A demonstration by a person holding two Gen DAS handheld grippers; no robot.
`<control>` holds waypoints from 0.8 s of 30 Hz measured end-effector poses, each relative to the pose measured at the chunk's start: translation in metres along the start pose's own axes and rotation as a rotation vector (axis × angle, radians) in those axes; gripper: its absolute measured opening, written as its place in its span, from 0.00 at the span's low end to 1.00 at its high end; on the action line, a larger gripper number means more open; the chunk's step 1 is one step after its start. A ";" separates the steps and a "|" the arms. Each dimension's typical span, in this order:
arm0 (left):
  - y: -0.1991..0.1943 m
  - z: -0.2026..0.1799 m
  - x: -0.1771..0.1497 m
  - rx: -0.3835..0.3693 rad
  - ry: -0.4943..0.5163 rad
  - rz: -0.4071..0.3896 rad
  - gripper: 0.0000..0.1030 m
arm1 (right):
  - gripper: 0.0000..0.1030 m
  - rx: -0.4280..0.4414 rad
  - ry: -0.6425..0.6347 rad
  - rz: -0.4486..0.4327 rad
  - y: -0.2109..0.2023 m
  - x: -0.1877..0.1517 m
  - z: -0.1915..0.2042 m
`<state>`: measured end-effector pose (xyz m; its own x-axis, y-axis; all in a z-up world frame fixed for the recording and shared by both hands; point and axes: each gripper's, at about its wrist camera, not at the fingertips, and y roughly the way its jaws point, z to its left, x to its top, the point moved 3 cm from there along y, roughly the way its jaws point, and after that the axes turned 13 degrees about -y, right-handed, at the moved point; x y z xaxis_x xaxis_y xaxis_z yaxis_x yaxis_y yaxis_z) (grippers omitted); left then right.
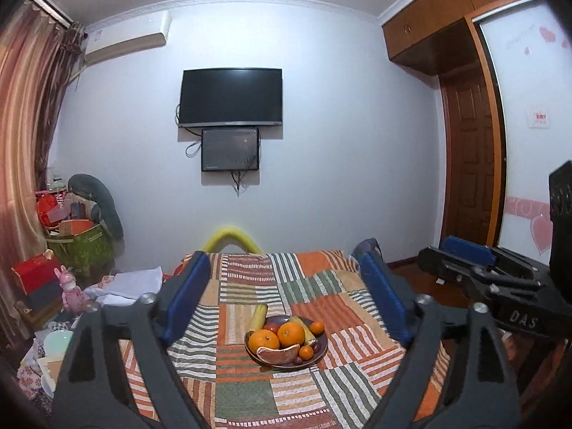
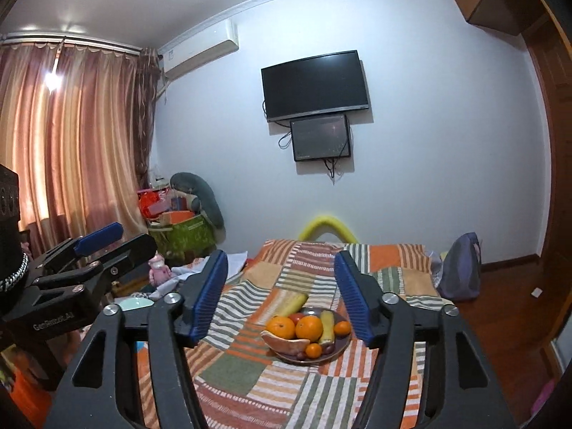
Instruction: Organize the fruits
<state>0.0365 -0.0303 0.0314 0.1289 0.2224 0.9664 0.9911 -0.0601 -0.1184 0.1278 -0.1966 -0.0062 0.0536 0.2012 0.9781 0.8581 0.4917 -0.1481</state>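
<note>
Left tongs [image 1: 286,298] and right tongs [image 2: 282,293] both spread wide, empty, raised over the bed [image 1: 246,393]; plate [image 1: 320,352] of fruits [image 1: 290,334] lies between their fingers.

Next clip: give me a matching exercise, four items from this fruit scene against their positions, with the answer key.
Items:
1. long yellow-green banana
2. curved orange-brown melon slice
3. small round tangerine
4. dark round plate

Positions:
A. at the plate's near rim
B. on the striped patchwork cloth
C. at the plate's right side, beside the pale yellow fruit
D. sticking out past the plate's far left rim

Pairs: 1-D, 2-A, 3-C, 4-B
</note>
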 end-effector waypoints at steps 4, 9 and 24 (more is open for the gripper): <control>-0.005 0.002 0.001 0.006 -0.015 -0.009 0.93 | 0.73 -0.036 -0.020 -0.007 0.000 -0.001 0.005; -0.007 0.008 0.001 0.021 -0.028 -0.014 0.98 | 0.90 -0.077 -0.030 -0.016 -0.002 0.001 0.008; -0.005 0.014 -0.006 0.033 -0.048 0.007 1.00 | 1.00 -0.116 -0.059 -0.025 -0.015 -0.003 0.013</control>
<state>0.0310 -0.0182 0.0228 0.1364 0.2687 0.9535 0.9906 -0.0295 -0.1334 0.1084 -0.1937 -0.0090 0.0044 0.2408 0.9706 0.9121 0.3970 -0.1026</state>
